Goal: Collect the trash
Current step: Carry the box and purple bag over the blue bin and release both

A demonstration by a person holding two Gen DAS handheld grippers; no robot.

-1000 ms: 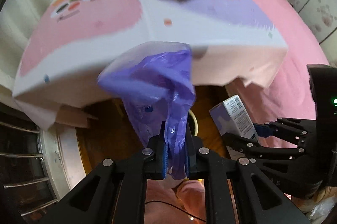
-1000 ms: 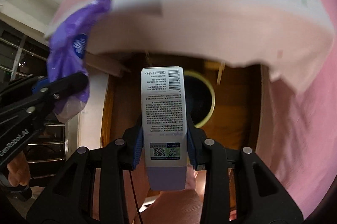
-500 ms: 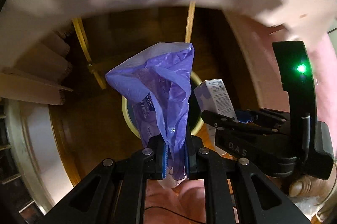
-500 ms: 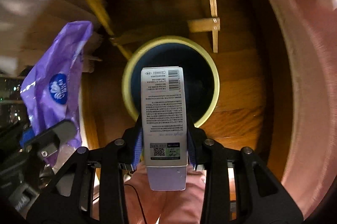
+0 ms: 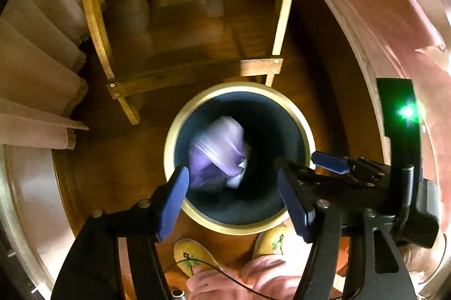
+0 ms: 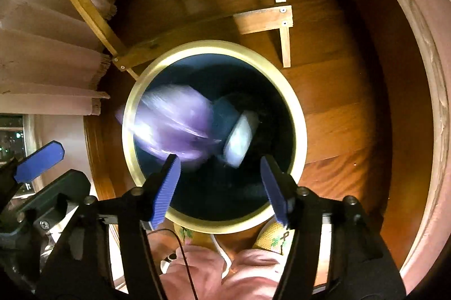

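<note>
Purple crinkly plastic bag (image 6: pixel 174 128) x1 & pale cardboard box (image 6: pixel 239 140) x1, both motion-blurred w/ print unreadable, sit inside the one round dark bin w/ cream rim (image 6: pixel 298 117), under left gripper (image 5: pixel 236 201) & right gripper (image 6: pixel 220 184), both spread wide, empty.

My fingers (image 5: pixel 172 201) wear ribbed blue pads on black frames, on the left gripper (image 5: pixel 236 198) and the right gripper (image 6: pixel 220 187) alike. The bin (image 6: pixel 298 125) has a pale yellow rim and a dark blue inside. Within that rim lie a blurred purple bag (image 6: pixel 174 122) with white streaks and a whitish-lilac box (image 6: pixel 239 139). Around the bin the floor (image 6: pixel 338 102) is warm brown wood, and below it sit yellow slippers (image 5: pixel 194 255) stitched with green
</note>
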